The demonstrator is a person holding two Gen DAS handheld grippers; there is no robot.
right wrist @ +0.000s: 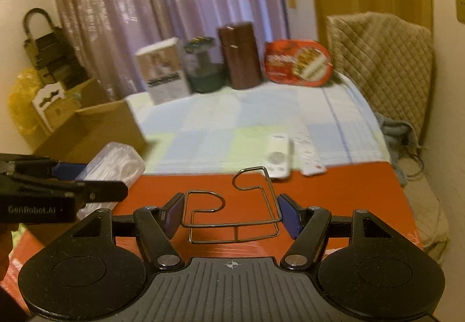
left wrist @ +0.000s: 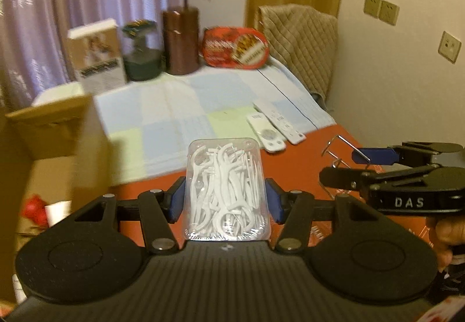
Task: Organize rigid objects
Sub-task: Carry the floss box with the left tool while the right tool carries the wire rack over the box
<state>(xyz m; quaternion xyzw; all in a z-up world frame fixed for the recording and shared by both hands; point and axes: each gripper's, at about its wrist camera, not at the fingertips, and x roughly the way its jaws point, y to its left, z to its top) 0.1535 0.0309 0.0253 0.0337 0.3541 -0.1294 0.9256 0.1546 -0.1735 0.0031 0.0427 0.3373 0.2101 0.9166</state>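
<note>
The left gripper (left wrist: 225, 200) is clamped on a clear plastic box of floss picks (left wrist: 225, 191), its blue pads pressed against the two long sides, the box held above the red bench (left wrist: 305, 165). The right gripper (right wrist: 231, 213) grasps a bent wire rack (right wrist: 232, 211); the wire bears on both pads and the rack looks to be off the bench too, though its far loop is too thin to judge for certain.

Both things seem to be in mid-carry, so the step in hand is probably the move to wherever each belongs. An open cardboard box (left wrist: 55, 130) stands to the left, beside the bench, and is a likely place for them; that is a guess. Next, each hand needs a clear path to its drop place, and the rack has to stay level so it does not twist out.

The floss box is see-through, rounded at the corners, packed with white picks. Two white remotes (left wrist: 274, 130) lie farther off on a pale checked cloth (left wrist: 174, 107).
</note>
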